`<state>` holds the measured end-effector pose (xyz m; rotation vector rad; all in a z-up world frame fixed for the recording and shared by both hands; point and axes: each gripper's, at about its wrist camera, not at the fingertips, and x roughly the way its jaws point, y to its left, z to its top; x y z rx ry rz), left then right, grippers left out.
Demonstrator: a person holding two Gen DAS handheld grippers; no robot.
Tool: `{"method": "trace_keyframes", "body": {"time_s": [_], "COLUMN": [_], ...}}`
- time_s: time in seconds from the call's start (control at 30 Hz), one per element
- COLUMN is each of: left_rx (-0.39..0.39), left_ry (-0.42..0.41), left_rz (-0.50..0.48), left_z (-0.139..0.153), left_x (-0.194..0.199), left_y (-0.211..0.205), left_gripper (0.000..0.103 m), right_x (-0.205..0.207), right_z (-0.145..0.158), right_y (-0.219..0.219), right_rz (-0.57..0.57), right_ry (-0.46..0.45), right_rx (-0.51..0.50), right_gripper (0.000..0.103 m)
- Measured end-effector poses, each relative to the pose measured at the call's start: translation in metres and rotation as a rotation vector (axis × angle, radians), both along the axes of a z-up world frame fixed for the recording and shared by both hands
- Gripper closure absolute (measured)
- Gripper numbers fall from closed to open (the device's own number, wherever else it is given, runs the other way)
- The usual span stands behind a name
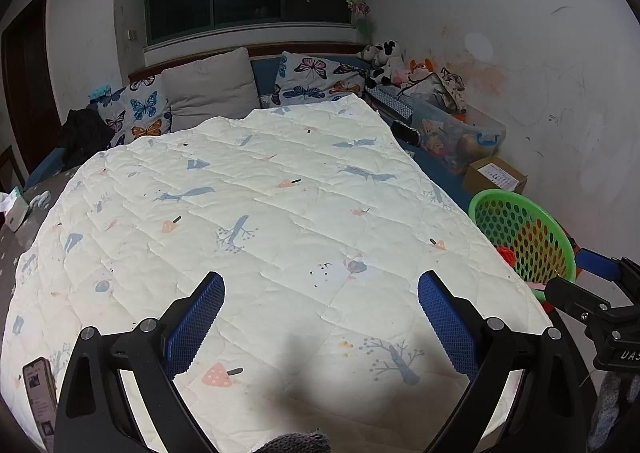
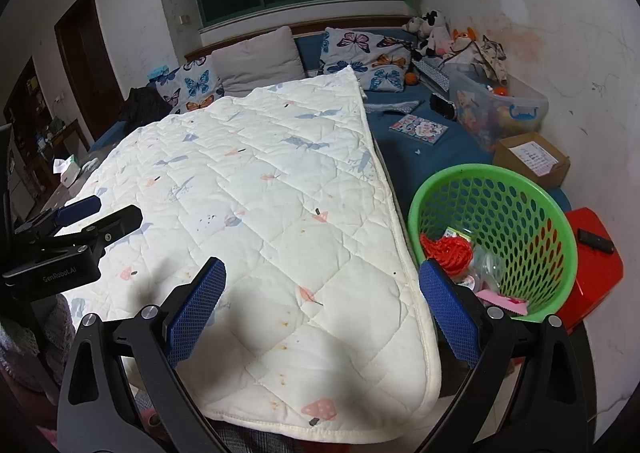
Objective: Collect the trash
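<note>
On the far left edge of the bed, beyond the quilt's (image 1: 256,213) border, a small tissue pack with a crumpled white piece (image 1: 12,207) lies on the grey sheet; whether that counts as trash you cannot be sure from here. A phone (image 1: 40,393) lies at the quilt's near-left corner. Your left gripper (image 1: 320,317) hangs over the quilt's near end, jaws spread wide and holding nothing, with bare quilt between the blue pads. No loose scrap shows on the quilt itself, only printed motifs and a few stains.

Moving right, your right gripper (image 2: 322,307) sits over the quilt's right border, likewise spread apart and empty. Its right pad lies just beside the rim of the green basket (image 2: 552,221), which stands off the quilt's right edge next to a red stool (image 2: 596,273). The collected trash (image 2: 460,253) is already in the basket: a red net bundle, clear wrapping and a pink scrap near the front wall.

So the basket lies to the right of both jaws, and your right hand is much the nearer. A booklet (image 2: 418,129) rests on the blue sheet behind the basket, probably not trash. The quilt top gives open room for sweeping; on the right, the basket rim and stool crowd you, so I would come in from above.
</note>
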<state>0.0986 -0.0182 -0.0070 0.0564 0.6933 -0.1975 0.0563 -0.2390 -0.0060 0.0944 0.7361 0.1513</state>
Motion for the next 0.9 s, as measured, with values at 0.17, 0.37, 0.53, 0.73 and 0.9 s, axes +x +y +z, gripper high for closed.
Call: {"method": "trace_keyframes", "body": {"time_s": [0.17,0.37,0.53,0.73,0.9], "left_rx": [0.002,0.002,0.001,0.0,0.001], "left_ry": [0.001,0.003,0.003,0.004,0.006], "left_rz": [-0.003,-0.005,-0.005,-0.002,-0.001], "left_z": [-0.002,-0.003,-0.0032,-0.0042,-0.0063], "left_x": [0.0012,0.0011,0.0005,0.0001,0.001], "left_y": [-0.0002,-0.0008,-0.0014,-0.0014,-0.0009], "left_gripper": [0.009,0.009,0.009,0.009,0.009], "right_x": [0.0006,0.0013,0.0019,0.002,0.0032], "right_z": [-0.0007,-0.0015,-0.002,-0.0021,-0.0036], "right_y": [0.0001,0.0009,0.0019,0.0019,0.0008], "right_rz": [0.002,0.003,0.004,0.003,0.001], "right_ry": [0.002,0.003,0.005,0.006,0.008], "right_rx": [0.0,0.001,0.0,0.001,0.001], "right_gripper": [0.007,0.007,0.007,0.007,0.007]}}
